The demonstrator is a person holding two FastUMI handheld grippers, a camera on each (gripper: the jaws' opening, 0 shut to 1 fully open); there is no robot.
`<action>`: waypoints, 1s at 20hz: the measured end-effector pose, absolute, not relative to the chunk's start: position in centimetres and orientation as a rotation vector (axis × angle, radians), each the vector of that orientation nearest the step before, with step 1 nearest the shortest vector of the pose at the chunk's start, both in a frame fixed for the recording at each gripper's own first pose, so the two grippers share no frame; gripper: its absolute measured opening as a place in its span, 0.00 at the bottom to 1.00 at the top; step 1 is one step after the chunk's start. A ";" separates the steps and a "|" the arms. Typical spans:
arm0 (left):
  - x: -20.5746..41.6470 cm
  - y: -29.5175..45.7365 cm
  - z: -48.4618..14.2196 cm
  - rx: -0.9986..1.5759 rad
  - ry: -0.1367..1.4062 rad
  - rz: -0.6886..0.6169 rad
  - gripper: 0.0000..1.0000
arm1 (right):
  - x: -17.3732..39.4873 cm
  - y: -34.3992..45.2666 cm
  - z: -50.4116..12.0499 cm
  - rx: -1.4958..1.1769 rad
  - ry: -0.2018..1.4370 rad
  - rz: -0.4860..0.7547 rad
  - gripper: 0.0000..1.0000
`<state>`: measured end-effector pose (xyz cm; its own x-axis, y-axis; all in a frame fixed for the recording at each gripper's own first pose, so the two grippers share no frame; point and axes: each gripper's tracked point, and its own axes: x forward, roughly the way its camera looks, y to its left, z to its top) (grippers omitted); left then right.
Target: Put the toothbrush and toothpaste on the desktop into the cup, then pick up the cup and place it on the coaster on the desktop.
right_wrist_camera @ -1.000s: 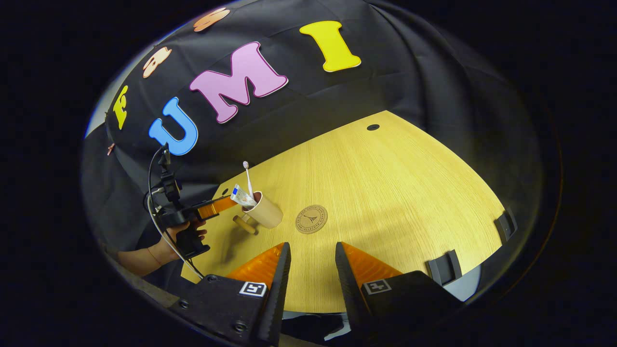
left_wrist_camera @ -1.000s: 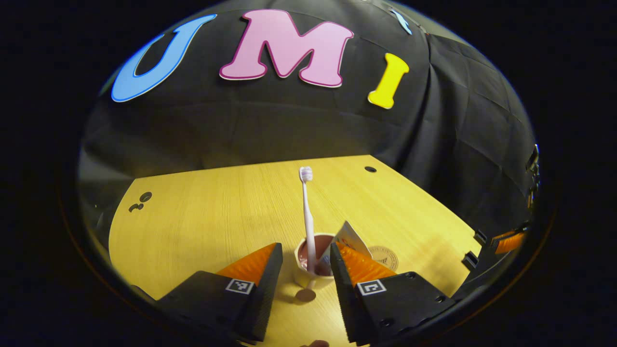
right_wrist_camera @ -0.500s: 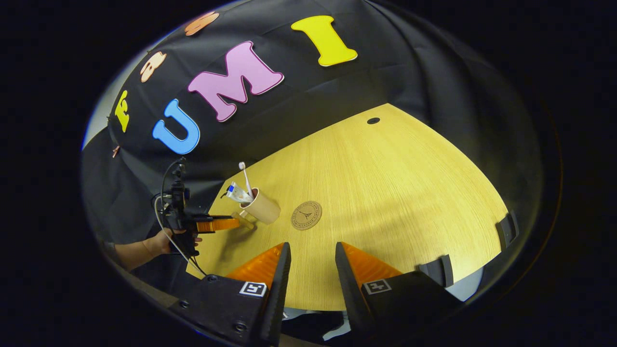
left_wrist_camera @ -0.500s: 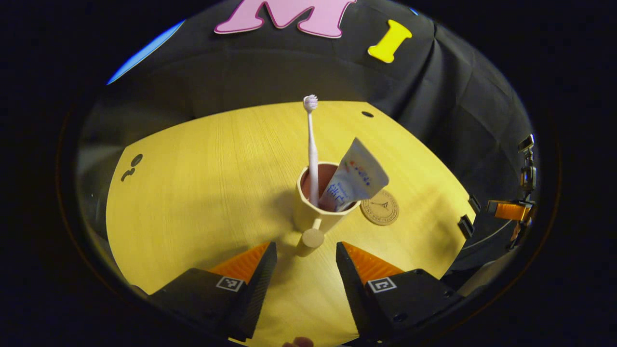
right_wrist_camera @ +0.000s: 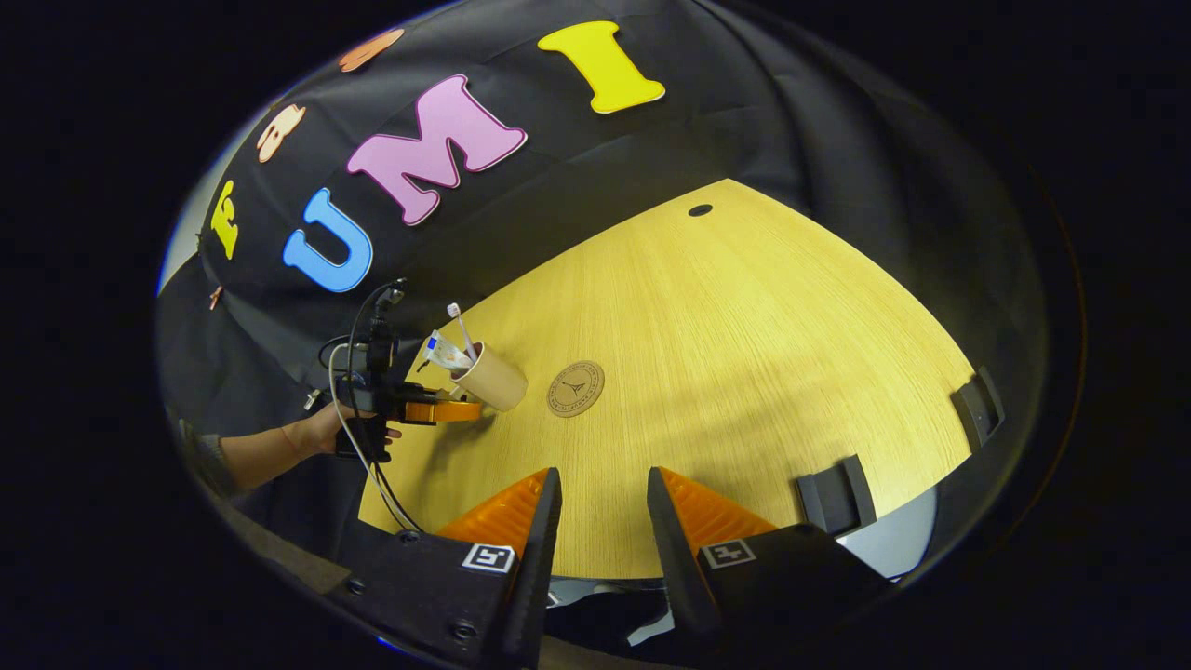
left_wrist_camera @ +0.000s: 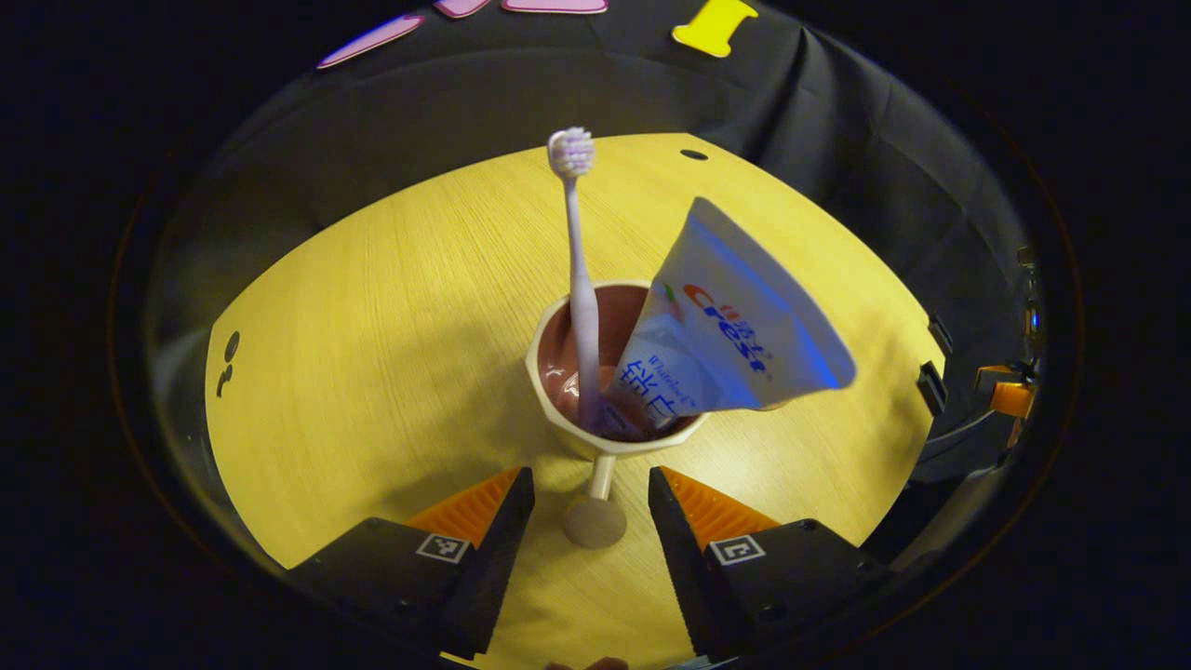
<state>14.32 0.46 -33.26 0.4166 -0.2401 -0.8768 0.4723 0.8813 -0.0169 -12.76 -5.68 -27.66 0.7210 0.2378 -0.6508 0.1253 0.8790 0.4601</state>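
Cup (left_wrist_camera: 609, 372) stood upright on the wooden desktop (left_wrist_camera: 391, 307), cream outside, brownish inside. Toothbrush (left_wrist_camera: 579, 270) stood in it, bristles up, leaning on the left part of the rim. Toothpaste (left_wrist_camera: 735, 326) tube sat in the cup too, cap end down, flat end tilted out to the right over the rim. Cup's peg-like handle (left_wrist_camera: 595, 507) stuck out toward the near side and lay between the left gripper (left_wrist_camera: 588, 498) fingers; jaws were apart, a gap showed on each side of the handle, nothing was gripped. Right gripper (right_wrist_camera: 600, 521) hovered over the near desk edge, jaws partly open with bare wood between them, holding nothing. In the right gripper view the coaster (right_wrist_camera: 575, 388) lay flat just right of the cup, not touching it. A hand (right_wrist_camera: 349, 423) held the left gripper at the cup's near-left side.
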 end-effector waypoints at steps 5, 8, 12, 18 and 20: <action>14.9 0.5 -34.3 0.295 1.127 -0.458 0.78 | -13.4 -6.1 -28.2 0.539 0.780 0.039 0.58; 14.8 0.3 -34.9 0.309 1.171 -0.462 0.78 | -14.1 -5.8 -28.9 0.566 0.812 0.037 0.57; 14.5 -0.6 -35.5 0.310 1.184 -0.480 0.49 | -14.2 -5.6 -29.6 0.559 0.836 0.029 0.57; 14.6 -0.6 -35.6 0.312 1.169 -0.470 0.29 | -14.3 -5.5 -30.1 0.556 0.859 0.024 0.57; 14.6 -0.5 -35.5 0.317 1.145 -0.467 0.33 | -14.2 -5.7 -30.3 0.554 0.863 0.017 0.57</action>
